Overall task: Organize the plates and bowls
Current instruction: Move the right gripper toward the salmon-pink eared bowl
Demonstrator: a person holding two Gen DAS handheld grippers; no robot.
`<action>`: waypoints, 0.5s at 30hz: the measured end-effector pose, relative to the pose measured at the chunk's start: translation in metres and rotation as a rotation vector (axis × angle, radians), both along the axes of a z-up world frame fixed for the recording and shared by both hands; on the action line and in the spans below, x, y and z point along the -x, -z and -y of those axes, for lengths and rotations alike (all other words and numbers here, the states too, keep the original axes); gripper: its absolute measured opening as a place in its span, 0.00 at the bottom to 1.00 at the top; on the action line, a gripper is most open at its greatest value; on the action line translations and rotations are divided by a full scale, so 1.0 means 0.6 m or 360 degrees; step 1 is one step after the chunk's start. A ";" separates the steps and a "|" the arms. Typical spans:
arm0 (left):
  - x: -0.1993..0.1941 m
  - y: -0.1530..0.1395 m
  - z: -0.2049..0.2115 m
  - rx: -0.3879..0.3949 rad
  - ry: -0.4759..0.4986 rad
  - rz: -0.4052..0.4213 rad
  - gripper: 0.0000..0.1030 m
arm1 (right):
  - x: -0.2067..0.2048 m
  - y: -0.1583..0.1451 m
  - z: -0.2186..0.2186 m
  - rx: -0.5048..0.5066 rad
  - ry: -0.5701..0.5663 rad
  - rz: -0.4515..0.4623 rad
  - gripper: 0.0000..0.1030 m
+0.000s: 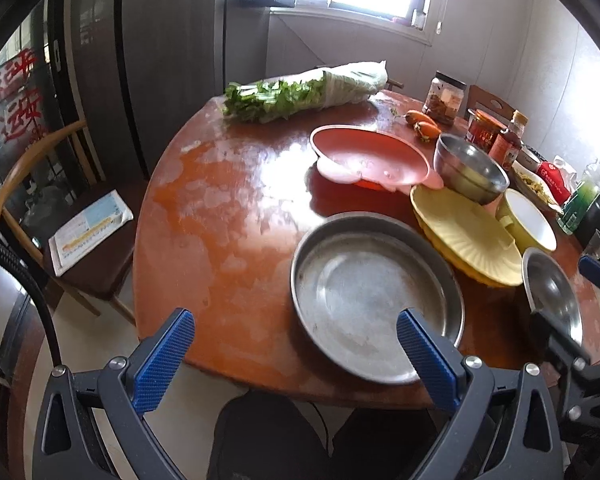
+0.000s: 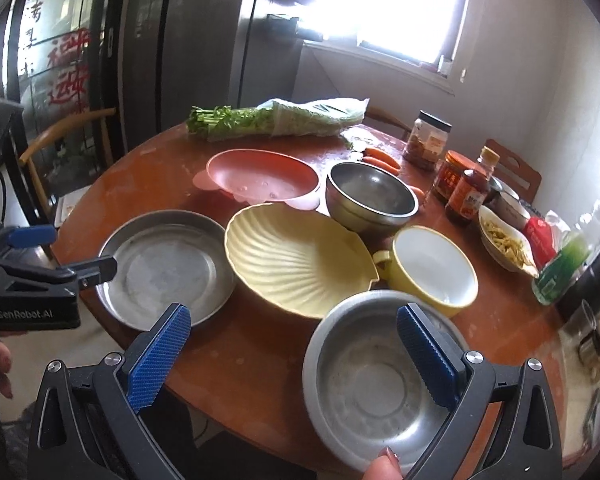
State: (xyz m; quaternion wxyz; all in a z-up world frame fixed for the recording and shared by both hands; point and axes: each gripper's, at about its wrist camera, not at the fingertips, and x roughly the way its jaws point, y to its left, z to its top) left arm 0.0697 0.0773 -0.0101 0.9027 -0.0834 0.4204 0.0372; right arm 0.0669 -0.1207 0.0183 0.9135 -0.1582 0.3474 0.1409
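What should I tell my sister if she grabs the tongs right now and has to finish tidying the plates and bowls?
Left tongs: open, holding nothing, at the near edge of the metal plate.
Right tongs: open, holding nothing, over the small metal bowl at the table's near edge.
On the table: pink plate at the back, deep metal bowl beside it, yellow shell plate in the middle, yellow cup bowl to its right.
Done: nothing stacked yet.
Left: gather the plates together and the bowls together.
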 end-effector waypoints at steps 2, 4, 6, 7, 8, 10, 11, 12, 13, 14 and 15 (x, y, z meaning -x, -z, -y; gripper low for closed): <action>-0.016 -0.015 -0.006 -0.0010 0.0023 0.0020 0.99 | -0.011 -0.003 -0.001 -0.0048 0.0005 -0.0031 1.00; -0.034 -0.031 -0.012 -0.0015 0.0036 0.0043 0.99 | -0.026 -0.011 -0.006 -0.0127 -0.0001 -0.0084 1.00; -0.054 -0.043 -0.017 -0.0024 0.0047 0.0068 0.99 | -0.043 -0.023 -0.016 -0.0188 -0.0011 -0.0102 1.00; -0.065 -0.049 -0.019 -0.0037 0.0050 0.0071 0.99 | -0.048 -0.026 -0.019 -0.0193 -0.0005 -0.0101 1.00; -0.076 -0.052 -0.020 -0.0046 0.0060 0.0071 0.99 | -0.060 -0.030 -0.023 -0.0196 0.0021 -0.0104 1.00; -0.098 -0.058 -0.022 -0.0051 0.0078 0.0069 0.99 | -0.076 -0.031 -0.025 -0.0213 0.0061 -0.0133 1.00; -0.111 -0.059 -0.023 -0.0047 0.0093 0.0059 0.99 | -0.093 -0.033 -0.025 -0.0241 0.0086 -0.0159 1.00; -0.120 -0.060 -0.023 -0.0040 0.0107 0.0057 0.99 | -0.102 -0.035 -0.026 -0.0261 0.0113 -0.0171 1.00; -0.131 -0.061 -0.023 -0.0038 0.0118 0.0056 0.99 | -0.116 -0.037 -0.026 -0.0289 0.0149 -0.0184 1.00; -0.141 -0.060 -0.024 -0.0043 0.0123 0.0042 0.99 | -0.127 -0.039 -0.027 -0.0316 0.0174 -0.0189 1.00; -0.153 -0.059 -0.026 -0.0035 0.0131 0.0024 0.99 | -0.135 -0.038 -0.028 -0.0329 0.0203 -0.0199 1.00</action>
